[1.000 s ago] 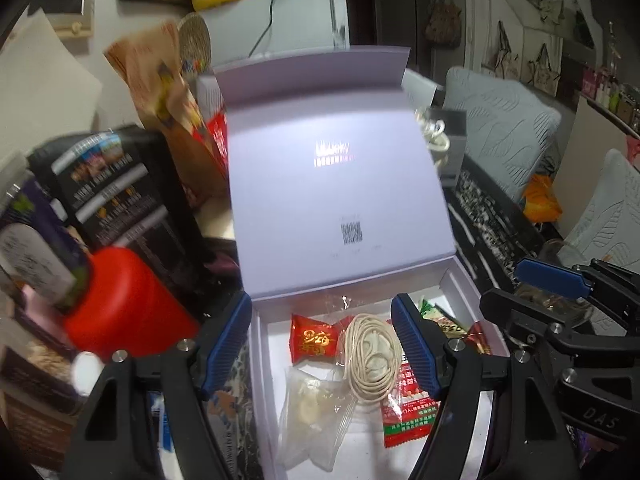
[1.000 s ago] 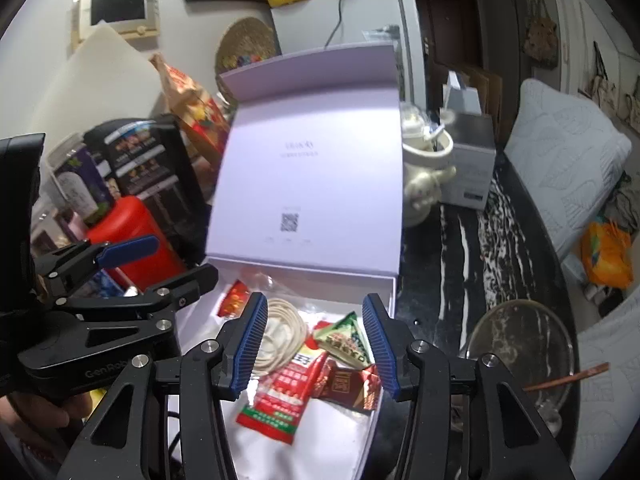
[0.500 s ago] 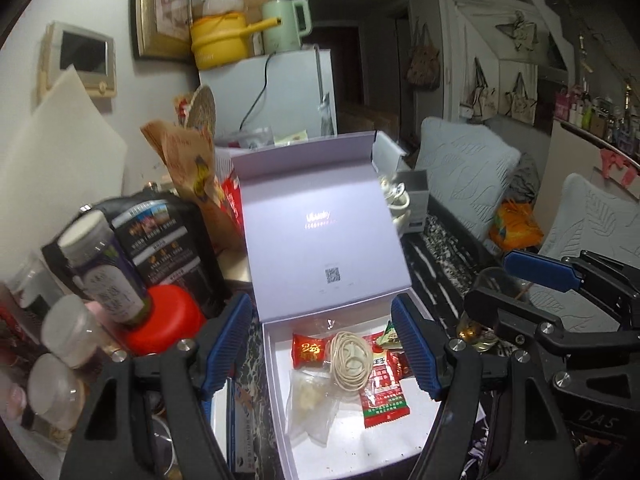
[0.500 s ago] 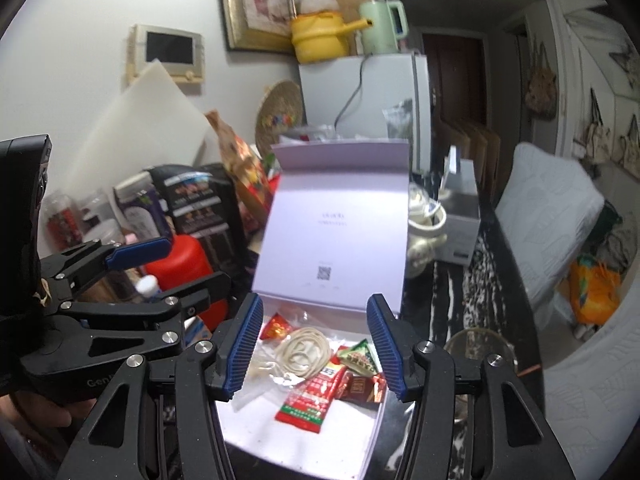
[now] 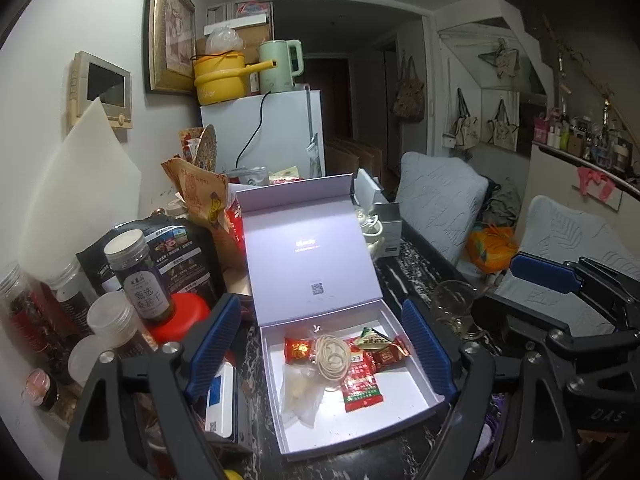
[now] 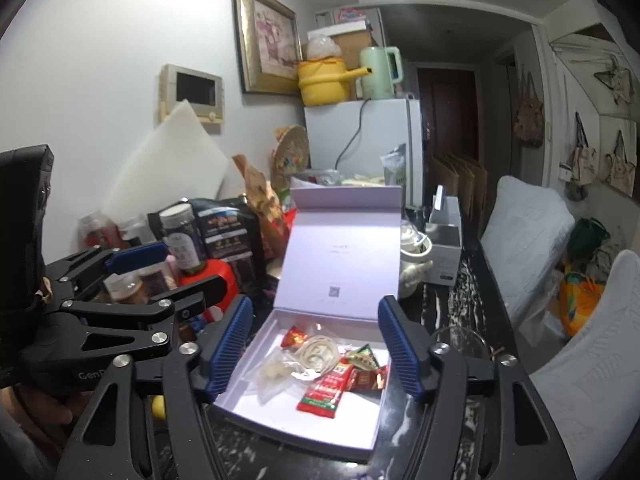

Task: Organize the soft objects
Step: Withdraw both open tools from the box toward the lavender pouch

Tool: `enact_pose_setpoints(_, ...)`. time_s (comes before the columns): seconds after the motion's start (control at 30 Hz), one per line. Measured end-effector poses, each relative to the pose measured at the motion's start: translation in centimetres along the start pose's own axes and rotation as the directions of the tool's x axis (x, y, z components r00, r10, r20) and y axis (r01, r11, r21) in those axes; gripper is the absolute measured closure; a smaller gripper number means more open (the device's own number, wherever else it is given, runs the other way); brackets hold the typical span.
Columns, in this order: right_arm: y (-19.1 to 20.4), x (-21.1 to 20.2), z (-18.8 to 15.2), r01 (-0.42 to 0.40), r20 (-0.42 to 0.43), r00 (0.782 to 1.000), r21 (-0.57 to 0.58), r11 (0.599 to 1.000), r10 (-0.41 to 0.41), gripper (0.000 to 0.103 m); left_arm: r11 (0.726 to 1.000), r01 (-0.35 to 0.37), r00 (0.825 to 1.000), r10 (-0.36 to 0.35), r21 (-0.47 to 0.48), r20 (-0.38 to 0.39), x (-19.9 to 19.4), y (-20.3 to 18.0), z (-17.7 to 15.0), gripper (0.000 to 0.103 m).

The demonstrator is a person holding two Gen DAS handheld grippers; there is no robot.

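Note:
An open lavender box (image 5: 416, 376) (image 6: 372, 432) sits on the dark marbled table, its lid (image 5: 308, 248) (image 6: 340, 252) standing upright. Inside lie a coiled cream cord (image 5: 332, 354) (image 6: 318, 354), red snack packets (image 5: 360, 386) (image 6: 322, 396), a green packet (image 5: 374, 340) (image 6: 362, 356) and a clear plastic bag (image 5: 300, 394) (image 6: 276, 374). My left gripper (image 5: 320, 356) is open and empty, held back above the box. My right gripper (image 6: 316, 356) is open and empty, also back from the box. Each gripper shows in the other's view.
Jars, bottles and a red lid (image 5: 180, 316) crowd the table's left side beside dark snack bags (image 5: 176, 256). A glass bowl (image 5: 456, 308) (image 6: 464, 340) stands right of the box. A white teapot (image 6: 414, 264) and small box (image 6: 446, 248) sit behind. Cushioned seats (image 6: 528, 240) line the right.
Both grippers have pulled back and up from the box, so it looks smaller and more of the room shows. The box's contents have not moved.

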State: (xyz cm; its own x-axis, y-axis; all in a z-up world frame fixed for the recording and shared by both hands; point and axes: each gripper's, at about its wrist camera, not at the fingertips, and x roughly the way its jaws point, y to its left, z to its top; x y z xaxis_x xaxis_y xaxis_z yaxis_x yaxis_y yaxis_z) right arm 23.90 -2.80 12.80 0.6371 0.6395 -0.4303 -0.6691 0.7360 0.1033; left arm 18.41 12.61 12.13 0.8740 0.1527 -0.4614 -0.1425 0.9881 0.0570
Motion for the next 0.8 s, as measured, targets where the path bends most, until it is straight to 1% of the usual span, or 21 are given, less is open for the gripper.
enact_pose_setpoints(0.07,0.3,-1.1,-0.2,0.0,0.012,1.0,0.0,1.0,0.0,0.034,1.0,0.004,1.0,-0.004,-0.004,0.016,-0.8,0.0,-0.3,0.003)
enact_pose_setpoints(0.1,0.5,-1.6,-0.4,0.004,0.018,1.0,0.0,1.0,-0.004,0.031,1.0,0.003,1.0,-0.003,-0.003,0.03,-1.4,0.0,-0.5,0.003)
enact_pose_setpoints(0.13,0.7,-2.3,-0.6,0.009,0.025,1.0,-0.001,1.0,-0.009,0.029,1.0,0.005,0.999,-0.005,-0.002,0.034,-1.7,-0.1,-0.7,0.003)
enact_pose_setpoints(0.43,1.2,-6.6,-2.7,0.057,0.052,0.997,0.014,0.998,-0.057,0.024,0.997,0.072,0.997,-0.072,0.01,0.028,-3.7,-0.9,-2.8,0.003)
enact_pose_setpoints(0.53,1.2,-7.6,-3.5,0.07,0.052,0.996,0.02,0.997,-0.071,0.023,0.995,0.101,0.995,-0.102,0.01,0.018,-4.2,-1.5,-3.6,0.003)
enact_pose_setpoints(0.6,1.1,-8.2,-4.2,0.08,0.05,0.995,0.03,0.996,-0.081,0.023,0.99,0.14,0.99,-0.14,0.006,0.015,-4.3,-1.8,-4.2,0.003)
enact_pose_setpoints(0.8,0.7,-9.3,-6.2,0.111,0.032,0.993,0.054,0.992,-0.113,0.023,0.981,0.194,0.98,-0.193,0.012,-0.038,-3.9,-3.6,-5.8,0.003)
